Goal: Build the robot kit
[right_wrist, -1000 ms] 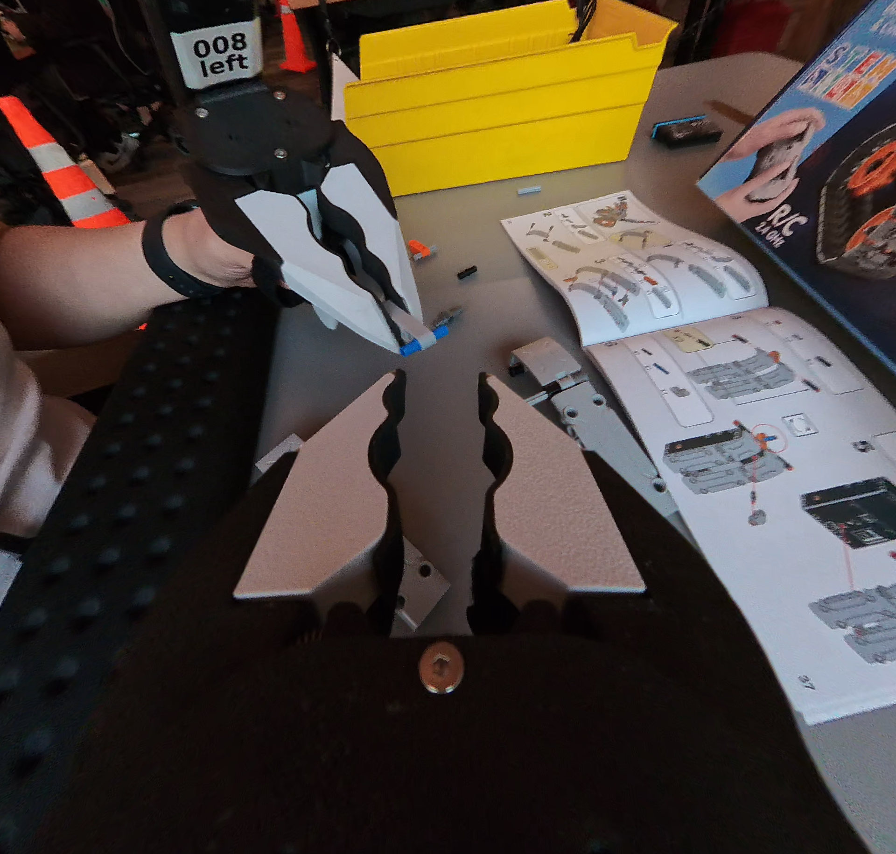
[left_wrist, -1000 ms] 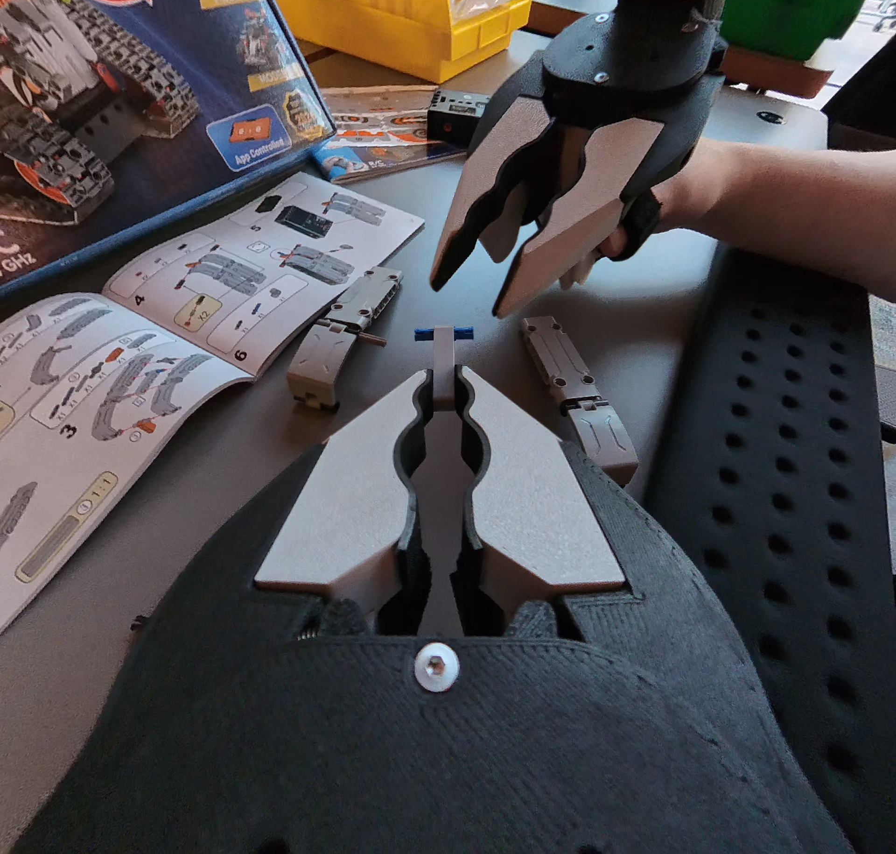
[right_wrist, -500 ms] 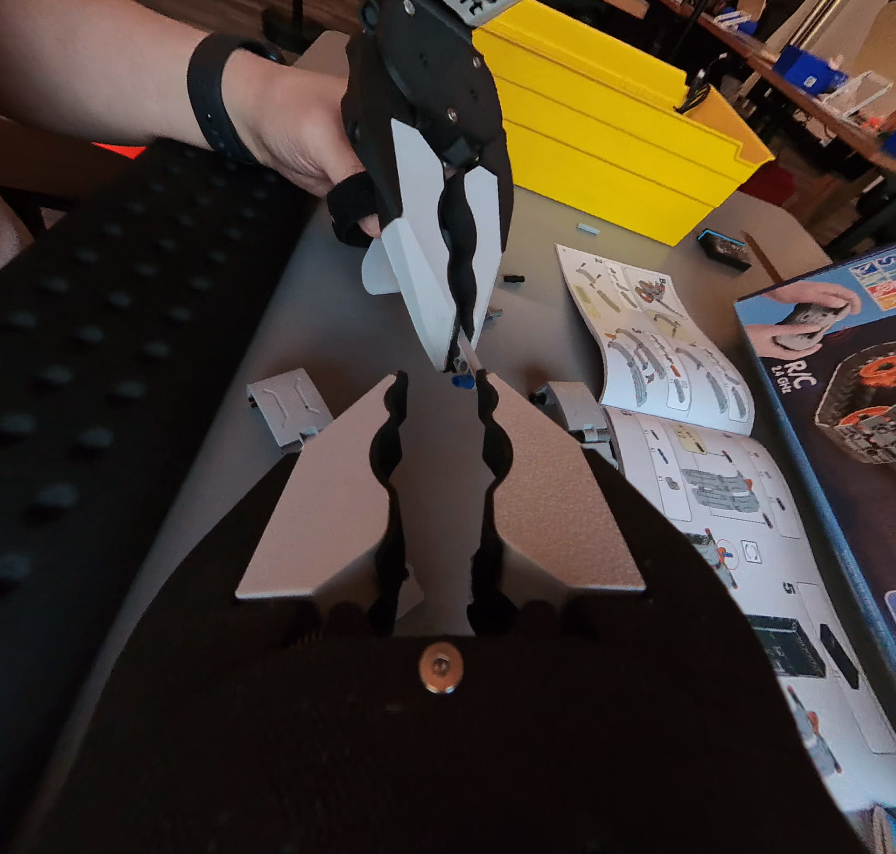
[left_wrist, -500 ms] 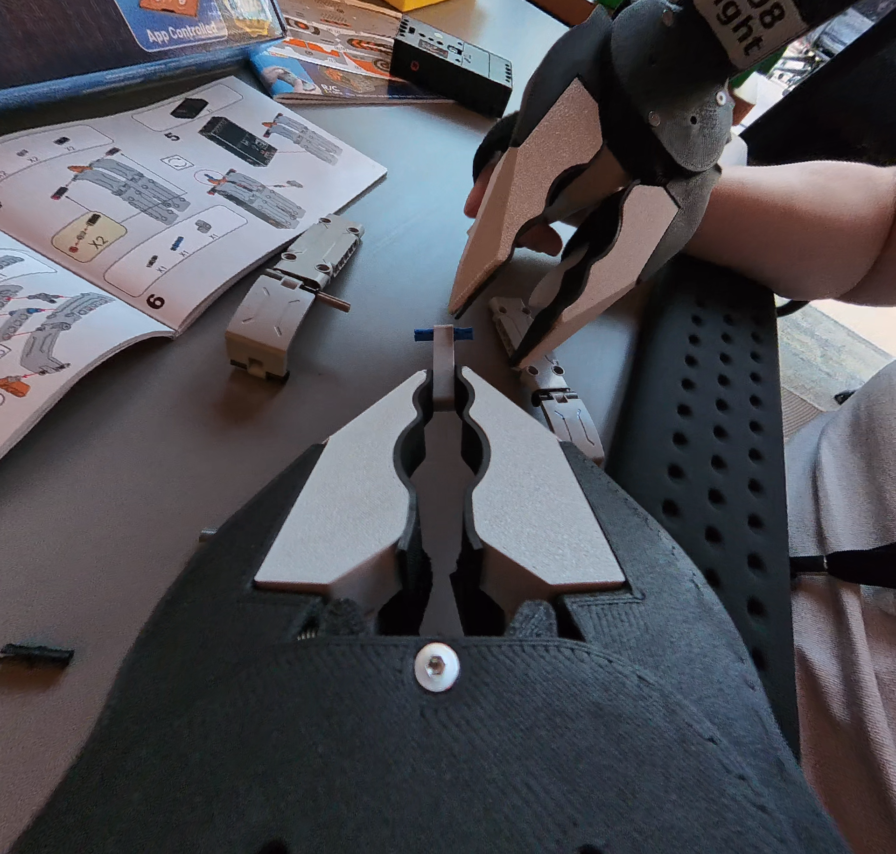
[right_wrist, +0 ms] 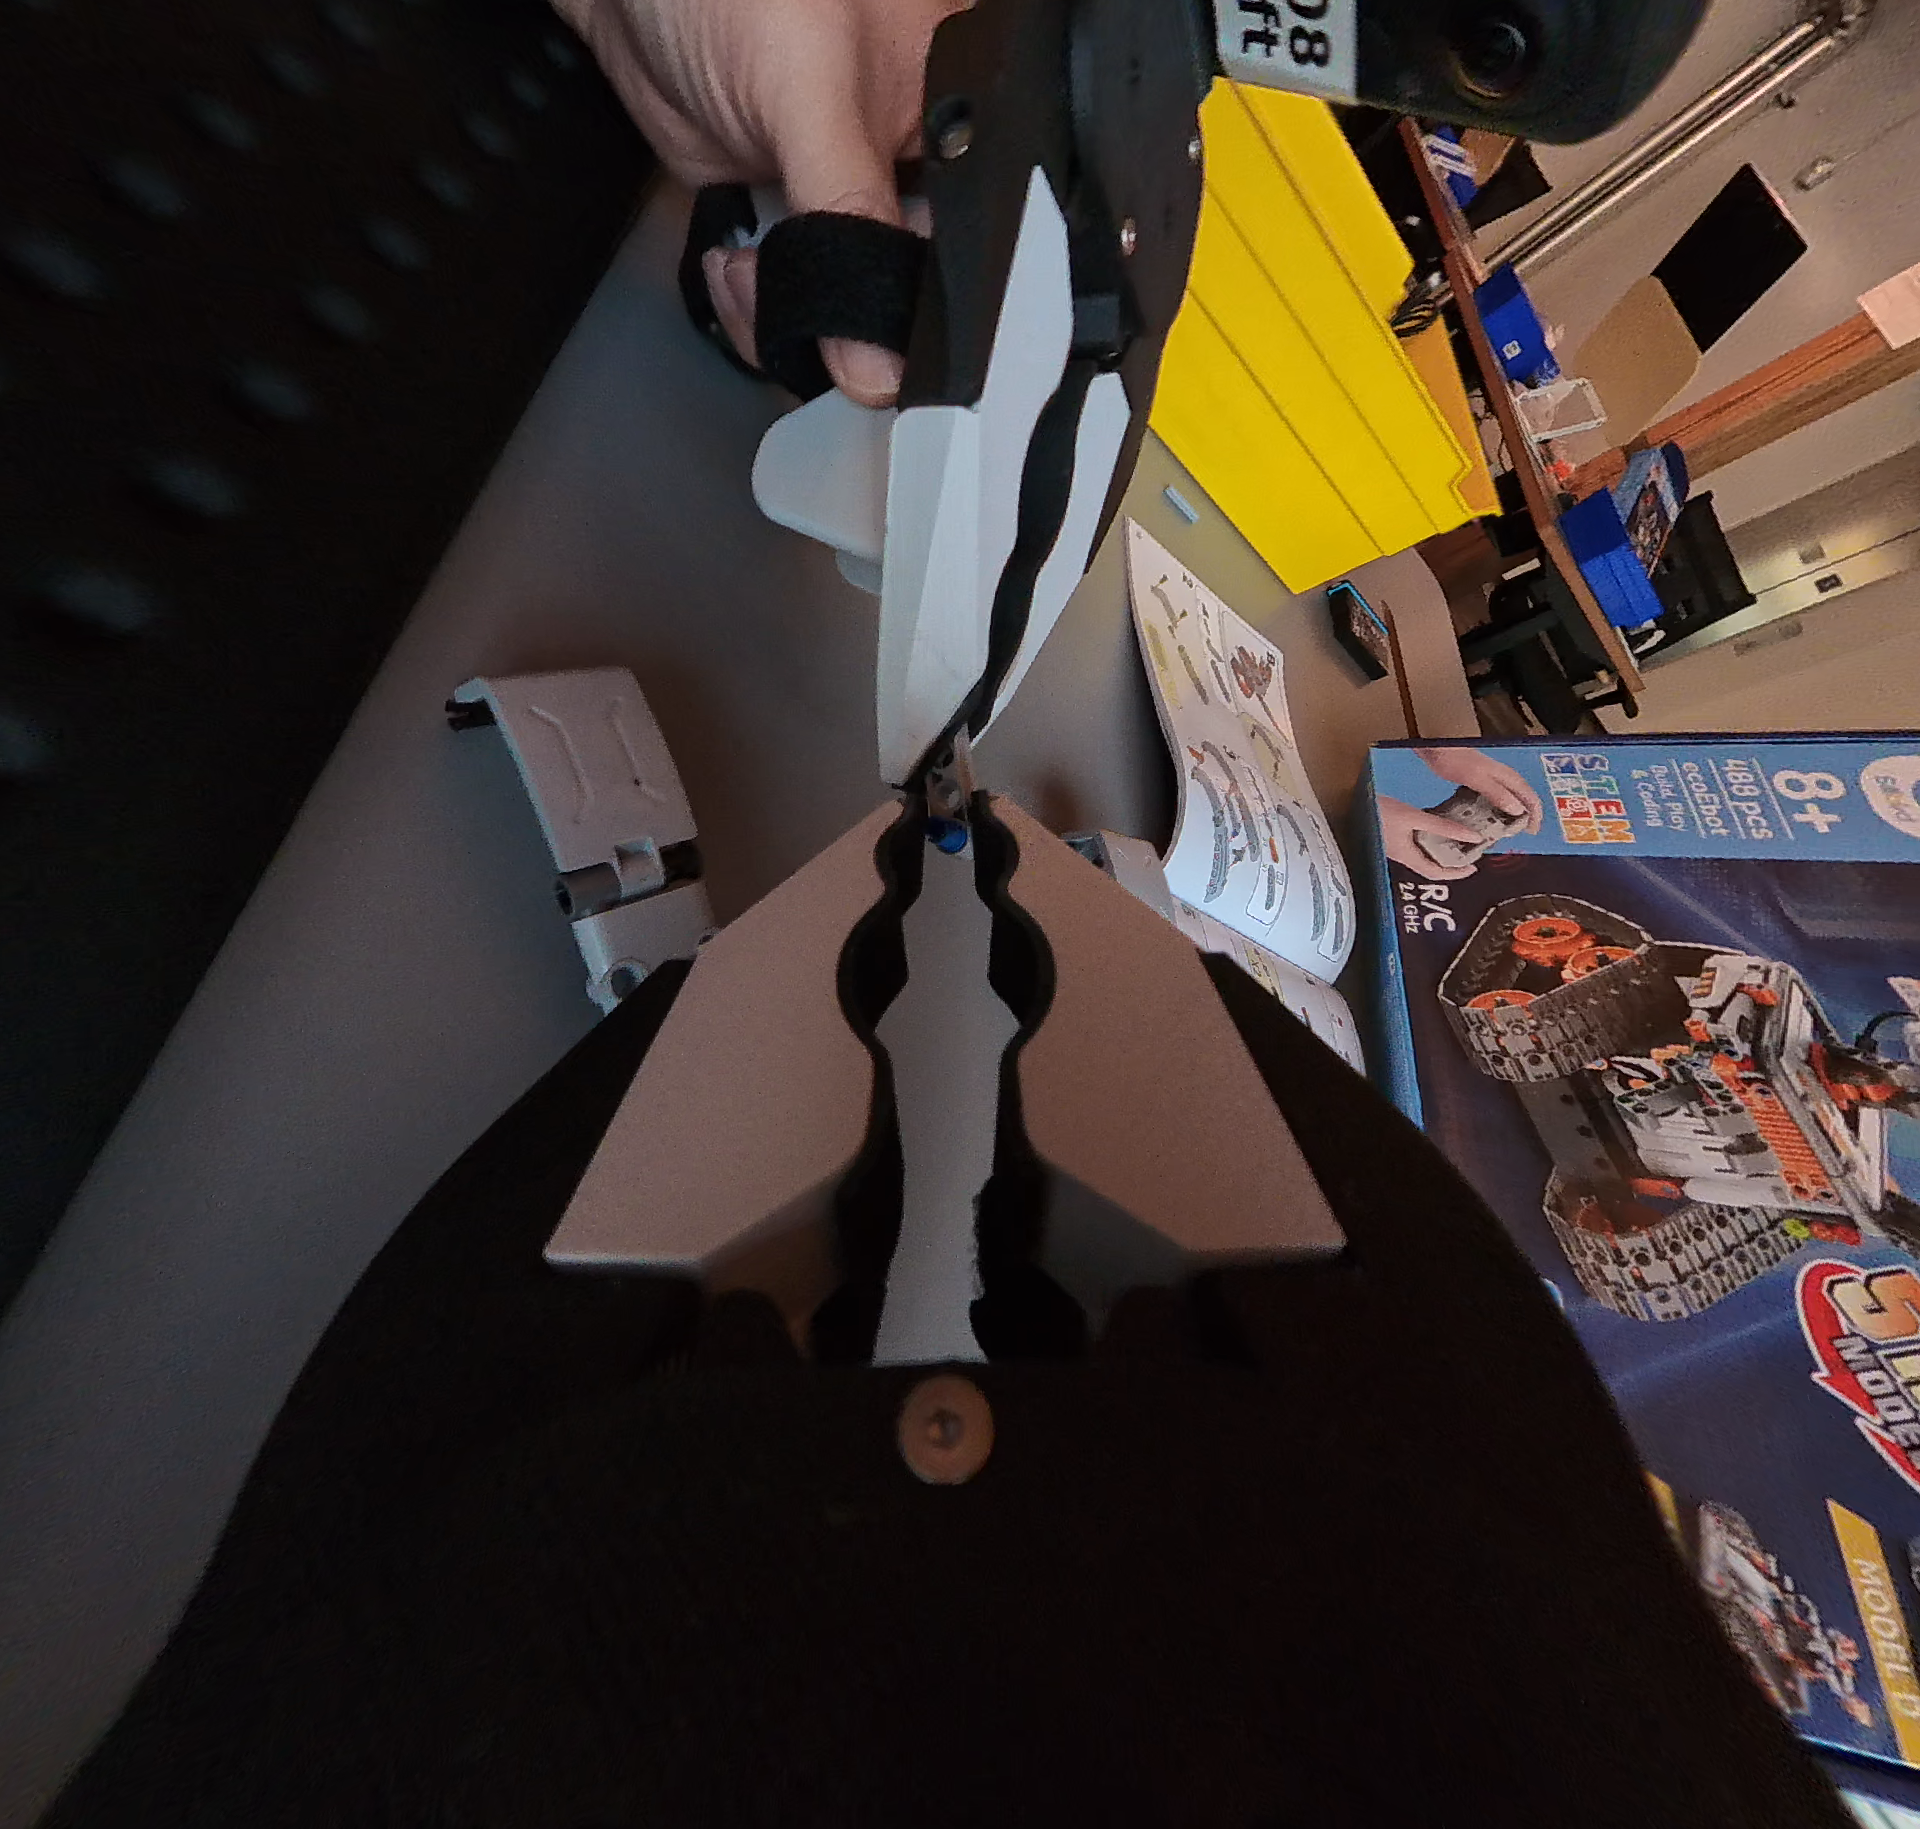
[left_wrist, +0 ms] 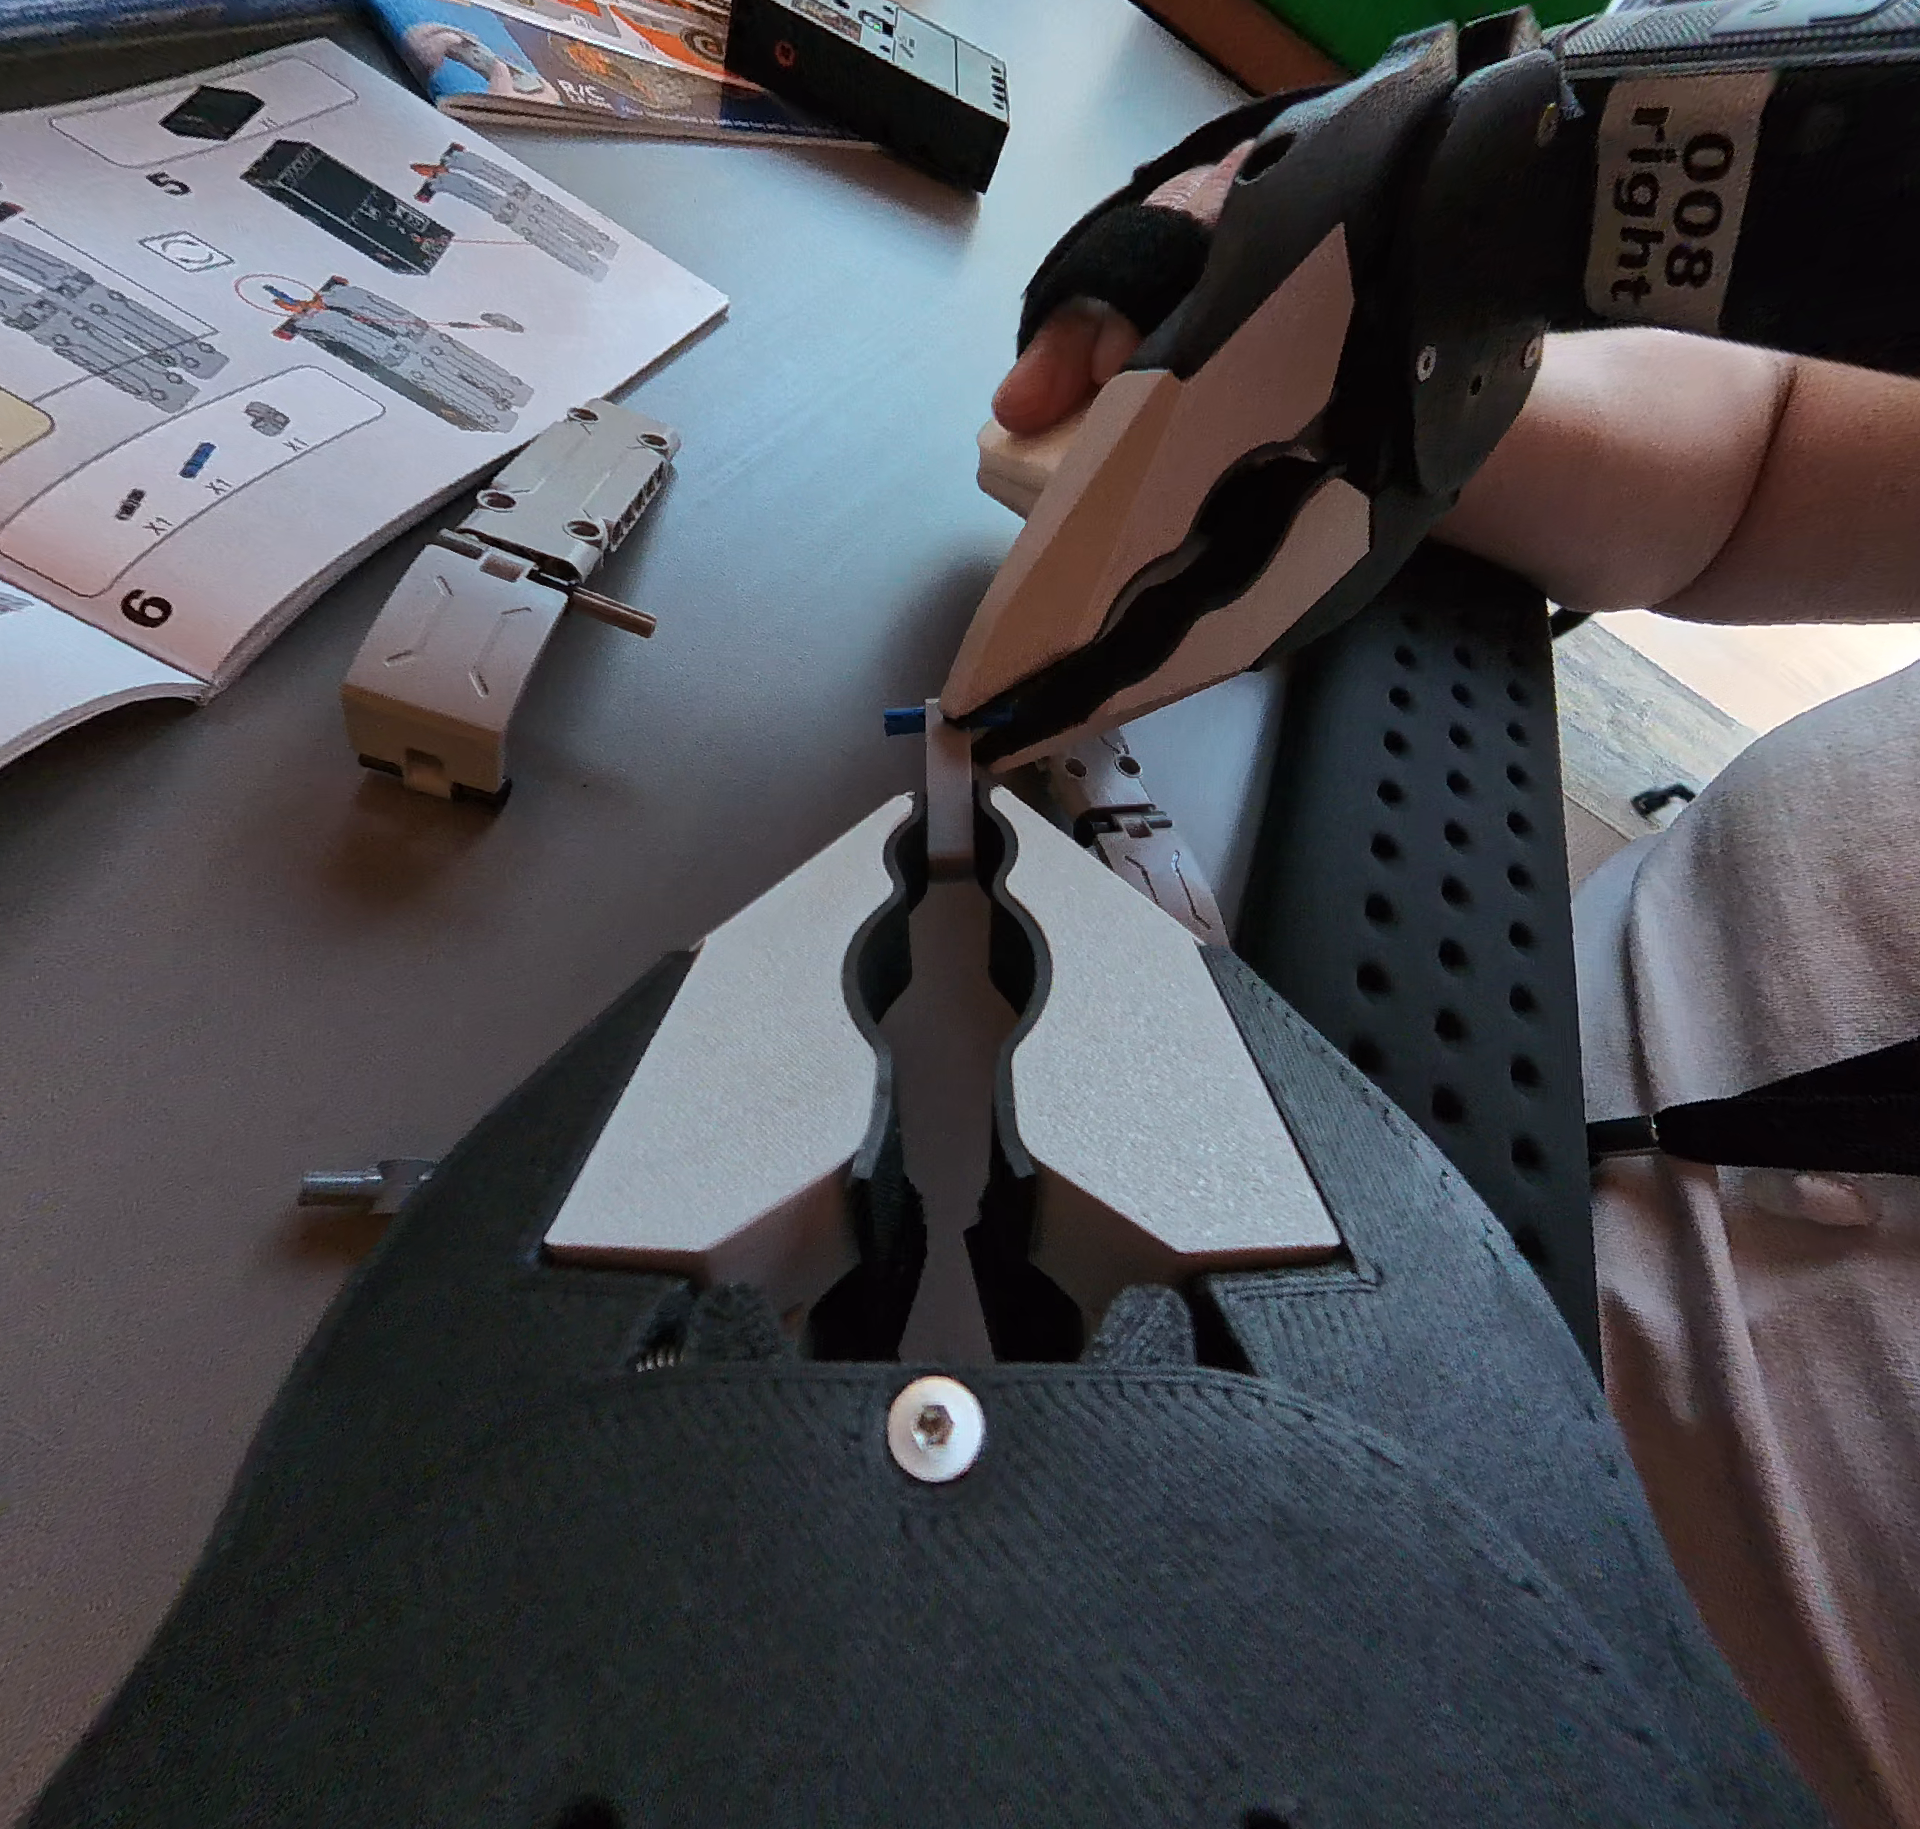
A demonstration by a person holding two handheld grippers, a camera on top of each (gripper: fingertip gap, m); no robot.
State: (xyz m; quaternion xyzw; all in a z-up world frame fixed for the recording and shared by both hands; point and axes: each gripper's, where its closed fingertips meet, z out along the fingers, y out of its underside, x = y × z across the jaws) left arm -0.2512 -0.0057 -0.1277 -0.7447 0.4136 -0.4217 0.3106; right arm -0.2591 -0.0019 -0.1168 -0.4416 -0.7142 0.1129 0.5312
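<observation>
My left gripper (left_wrist: 951,794) is shut on a small grey beam (left_wrist: 943,761) that sticks out past its tips. A blue pin (left_wrist: 902,721) runs crosswise through the beam's far end. My right gripper (left_wrist: 977,735) comes in from the right, and its tips are closed on the right end of the pin. In the right wrist view my right gripper (right_wrist: 940,818) has the blue pin (right_wrist: 945,837) between its tips. The left gripper (right_wrist: 935,766) comes down from above with the grey beam (right_wrist: 951,790). Both grippers are held above the grey table (left_wrist: 208,948).
A grey hinged assembly (left_wrist: 457,657) lies left of the grippers, and a second one (left_wrist: 1132,813) lies under them. An open instruction booklet (left_wrist: 312,325), a black box (left_wrist: 862,86), a small grey axle (left_wrist: 353,1182) and a black perforated mat (left_wrist: 1434,896) surround them. A yellow bin (right_wrist: 1309,356) and a blue kit box (right_wrist: 1662,1052) stand beyond. Left and right tips are no more than a few centimetres apart.
My right gripper has moved in to the tip of the left gripper, rolled sideways and gone from open to closed on the blue pin. The left gripper has kept hold of the grey beam.
</observation>
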